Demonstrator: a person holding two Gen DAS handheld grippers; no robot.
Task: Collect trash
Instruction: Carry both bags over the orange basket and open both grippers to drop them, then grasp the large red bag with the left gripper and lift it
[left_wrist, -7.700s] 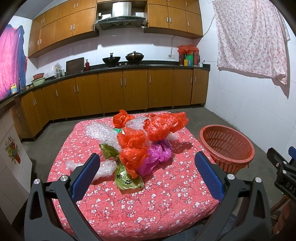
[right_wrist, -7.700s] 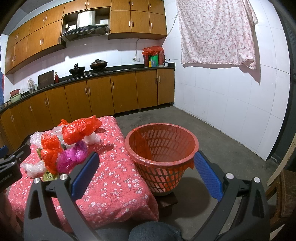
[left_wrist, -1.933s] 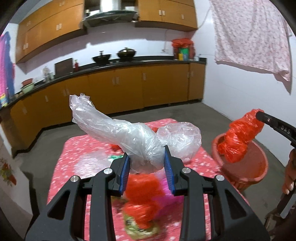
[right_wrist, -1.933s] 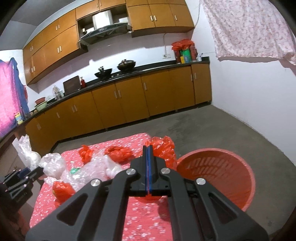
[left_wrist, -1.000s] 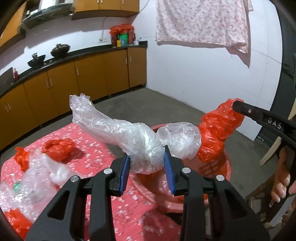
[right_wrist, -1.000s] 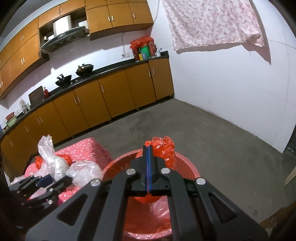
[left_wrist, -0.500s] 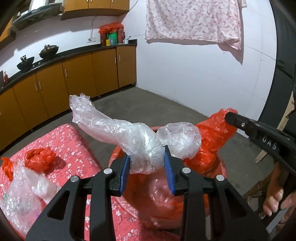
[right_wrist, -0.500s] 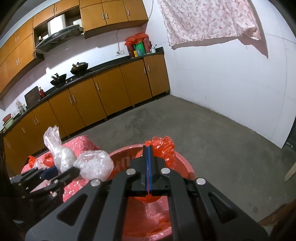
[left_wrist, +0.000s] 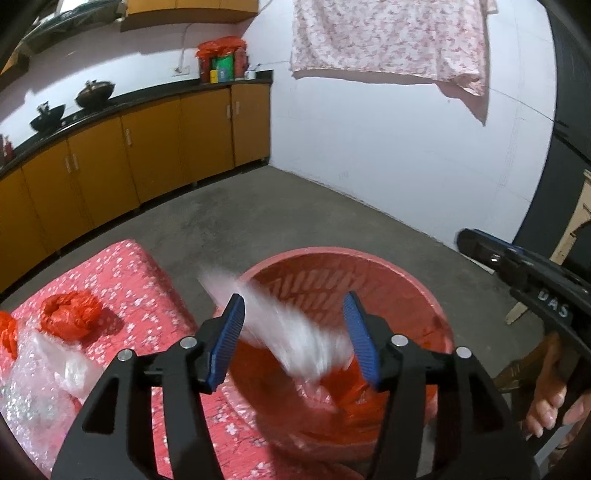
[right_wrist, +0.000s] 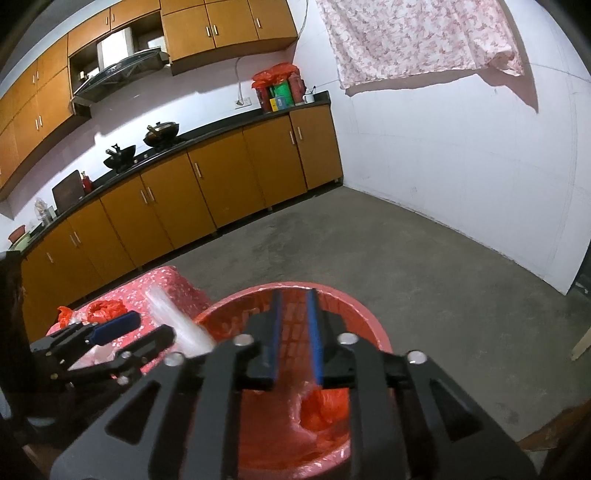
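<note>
My left gripper (left_wrist: 295, 341) hangs over the red basket (left_wrist: 424, 295), its jaws opening. A clear plastic bag (left_wrist: 291, 339), blurred in mid-fall, drops between the blue pads without being pressed. In the right wrist view my right gripper (right_wrist: 294, 338) is also over the red basket (right_wrist: 354, 301), its jaws opening with nothing between them. A red plastic bag (right_wrist: 327, 408) lies inside the basket below it. The clear bag (right_wrist: 181, 325) shows beside the left gripper (right_wrist: 147, 332).
More trash stays on the red floral tablecloth (left_wrist: 122, 273): a red bag (left_wrist: 70, 314) and clear bubble wrap (left_wrist: 33, 384). A hand (left_wrist: 554, 395) holds the right gripper (left_wrist: 517, 266) at the right edge. Wooden cabinets (right_wrist: 221, 184) line the far wall.
Both grippers have parted their jaws over the basket. The clear bag slipped from the left one and is falling; the red bag dropped from the right one into the basket.
</note>
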